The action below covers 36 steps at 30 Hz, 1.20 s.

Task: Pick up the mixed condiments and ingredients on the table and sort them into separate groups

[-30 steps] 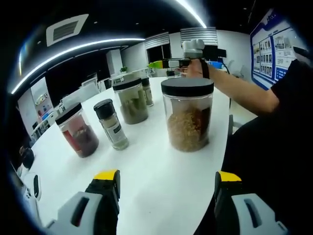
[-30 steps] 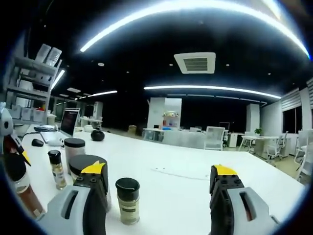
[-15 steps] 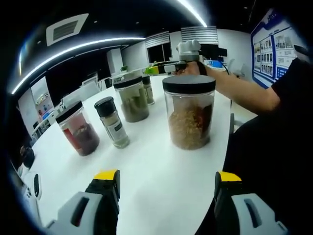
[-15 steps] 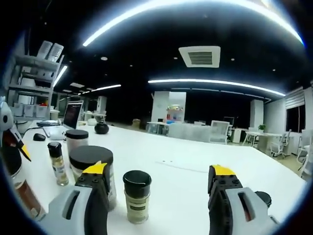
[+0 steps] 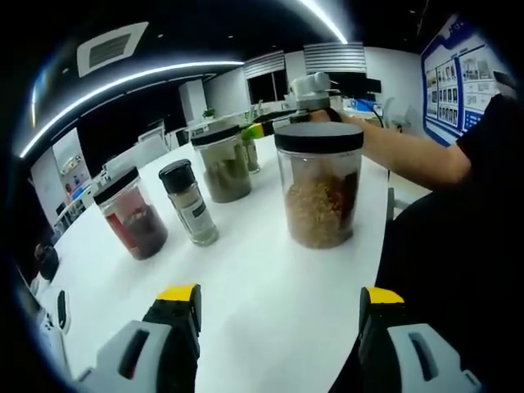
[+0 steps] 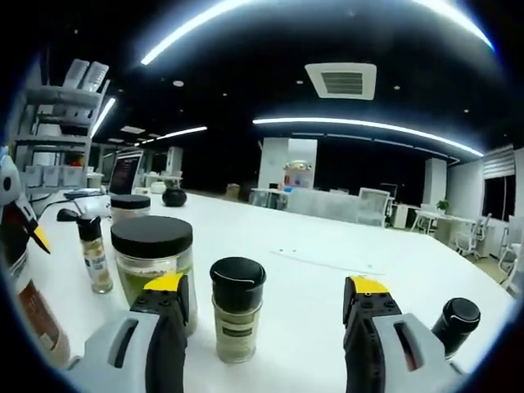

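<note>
In the left gripper view my left gripper (image 5: 281,299) is open over bare white table (image 5: 262,286). Ahead stand a big clear jar of tan and red spice (image 5: 318,192), a small black-capped shaker (image 5: 190,205), a jar of dark red contents (image 5: 131,214) and a jar of green contents (image 5: 223,162). Behind them, low over the table, the right gripper (image 5: 270,123) is held by a person's hand. In the right gripper view my right gripper (image 6: 268,286) is open. A small shaker (image 6: 237,307) stands in the gap between its jaws, and the green jar (image 6: 154,258) is beside the left jaw.
The right gripper view also holds a thin bottle (image 6: 92,254), a pale jar (image 6: 129,214), a black-capped bottle (image 6: 454,323) at lower right, a laptop (image 6: 125,172) and the red-brown jar (image 6: 24,303) at the left edge. The person's arm (image 5: 409,151) and dark body bound the table's right side.
The right gripper has come down toward the table and closer to the shaker and the green jar, which now loom larger. The left gripper has stayed put.
</note>
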{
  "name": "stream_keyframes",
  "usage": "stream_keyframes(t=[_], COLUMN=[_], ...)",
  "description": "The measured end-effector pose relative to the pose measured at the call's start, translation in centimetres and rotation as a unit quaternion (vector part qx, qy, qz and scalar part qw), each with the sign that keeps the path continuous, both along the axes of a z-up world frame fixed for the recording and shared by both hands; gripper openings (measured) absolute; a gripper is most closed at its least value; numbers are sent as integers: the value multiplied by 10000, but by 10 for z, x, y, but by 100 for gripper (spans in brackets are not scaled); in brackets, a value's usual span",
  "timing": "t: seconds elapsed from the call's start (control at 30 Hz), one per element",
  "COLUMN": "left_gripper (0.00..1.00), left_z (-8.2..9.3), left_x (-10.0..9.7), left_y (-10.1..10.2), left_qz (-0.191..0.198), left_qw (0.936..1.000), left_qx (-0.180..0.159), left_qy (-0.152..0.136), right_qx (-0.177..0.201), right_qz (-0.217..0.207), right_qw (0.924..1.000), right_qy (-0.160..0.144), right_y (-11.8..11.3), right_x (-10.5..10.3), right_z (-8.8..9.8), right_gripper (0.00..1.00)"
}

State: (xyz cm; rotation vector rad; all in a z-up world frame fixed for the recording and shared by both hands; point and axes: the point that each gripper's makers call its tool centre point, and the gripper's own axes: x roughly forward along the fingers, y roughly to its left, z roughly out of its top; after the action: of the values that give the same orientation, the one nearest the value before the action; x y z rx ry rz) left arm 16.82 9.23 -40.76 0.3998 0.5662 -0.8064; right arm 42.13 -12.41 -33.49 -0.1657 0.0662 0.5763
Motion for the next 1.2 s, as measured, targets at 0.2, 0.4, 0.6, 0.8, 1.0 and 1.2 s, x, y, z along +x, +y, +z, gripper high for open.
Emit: stream_keyframes(t=[0.2, 0.4, 0.6, 0.8, 1.0, 1.2], left_gripper=[78, 78, 78, 78, 77, 77], left_z=[2, 2, 2, 0, 1, 0], left_x=[1, 0, 1, 0, 0, 1], left_y=[2, 2, 3, 4, 4, 4], left_qz=[51, 44, 64, 60, 32, 45], left_qw=[10000, 10000, 10000, 10000, 10000, 10000], left_qx=[-12, 22, 20, 32, 38, 20], left_qy=[-22, -34, -46, -25, -35, -25], right_qx=[-7, -5, -76, -79, -76, -97], right_qz=[9, 34, 101, 112, 180, 213], right_qw=[9999, 9997, 9992, 9988, 9985, 9982], right_qy=[108, 256, 370, 464, 513, 550], right_y=[0, 3, 6, 9, 15, 18], right_x=[1, 1, 1, 1, -1, 0], right_z=[-7, -18, -29, -36, -39, -43], right_gripper=[73, 68, 64, 58, 54, 51])
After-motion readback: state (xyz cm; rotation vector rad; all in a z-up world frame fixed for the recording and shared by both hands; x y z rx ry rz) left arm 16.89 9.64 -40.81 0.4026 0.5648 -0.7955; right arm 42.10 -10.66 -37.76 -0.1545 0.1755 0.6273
